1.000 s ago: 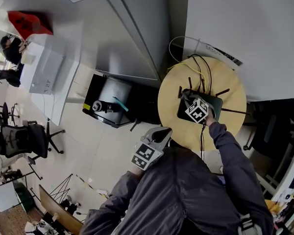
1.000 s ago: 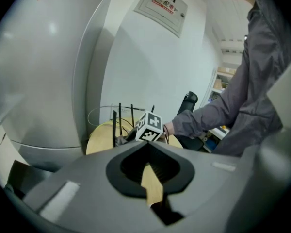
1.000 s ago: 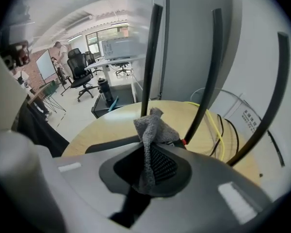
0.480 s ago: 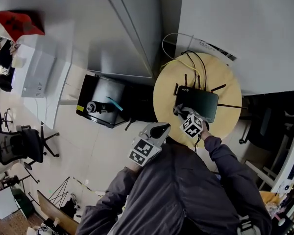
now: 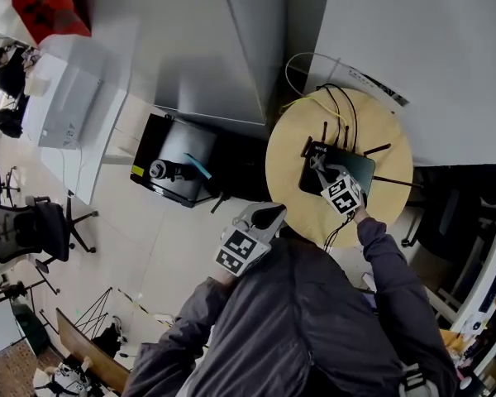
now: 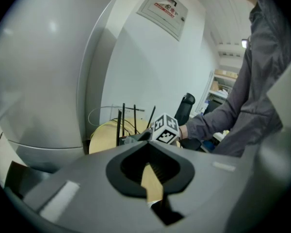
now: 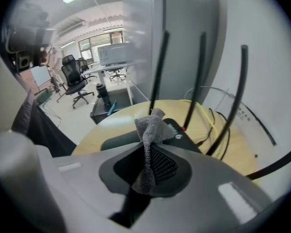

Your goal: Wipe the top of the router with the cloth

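Observation:
A black router with upright antennas lies on a round wooden table. My right gripper is over the router's top, shut on a small grey cloth that hangs from its tips onto the left part of the router. In the right gripper view the cloth is pinched in my right gripper, above the router. My left gripper hangs off the table's near left edge, close to the person's body. In its own view my left gripper is shut on nothing.
Yellow and black cables run from the router's back toward the white wall. A black open case sits on the floor left of the table. Grey cabinets stand behind it. An office chair is far left.
The right gripper dragged the cloth to the router's near left corner, then pushed it back onto the top. The left gripper stayed by the body.

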A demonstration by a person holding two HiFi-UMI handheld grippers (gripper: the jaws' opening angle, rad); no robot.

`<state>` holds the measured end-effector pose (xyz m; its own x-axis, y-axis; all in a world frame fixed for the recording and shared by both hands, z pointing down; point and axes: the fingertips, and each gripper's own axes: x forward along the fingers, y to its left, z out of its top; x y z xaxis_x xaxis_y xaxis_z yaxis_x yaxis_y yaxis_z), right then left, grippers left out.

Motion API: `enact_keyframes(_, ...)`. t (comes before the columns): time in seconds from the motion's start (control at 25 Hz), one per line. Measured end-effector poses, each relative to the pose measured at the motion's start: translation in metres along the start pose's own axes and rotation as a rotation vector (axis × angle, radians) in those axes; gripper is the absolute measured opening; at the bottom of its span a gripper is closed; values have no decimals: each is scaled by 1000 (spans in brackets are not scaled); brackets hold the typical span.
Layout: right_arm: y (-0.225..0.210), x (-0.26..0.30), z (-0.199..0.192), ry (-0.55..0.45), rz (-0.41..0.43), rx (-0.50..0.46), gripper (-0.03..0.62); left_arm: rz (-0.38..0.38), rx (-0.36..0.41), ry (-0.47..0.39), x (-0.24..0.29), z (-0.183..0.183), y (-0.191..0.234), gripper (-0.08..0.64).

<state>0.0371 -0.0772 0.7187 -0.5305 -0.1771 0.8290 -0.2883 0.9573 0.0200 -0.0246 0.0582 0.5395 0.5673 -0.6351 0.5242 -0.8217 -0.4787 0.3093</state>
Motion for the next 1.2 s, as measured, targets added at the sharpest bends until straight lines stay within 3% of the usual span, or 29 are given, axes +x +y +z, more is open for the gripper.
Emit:
enact_keyframes(0.16,-56,5,-6,39,-84,47,29,1,8,1,-4,0,1,0)
enact_keyframes(0.36,-67,10,-17,64,-64,84,29,7,8,4,-7,-1,5,0)
enact_keyframes(0.56,-47,6,-22,50,-56,85,29,-4,9,7,-7,-1,6,0)
enact_keyframes(0.8,-12,-3,-28,51,-38,13,29,-34,25,12,-1,1,4,0)
enact_keyframes(1.2,38,-20,-51,40,6,26,29,-58,37,19,5,5,3,0)
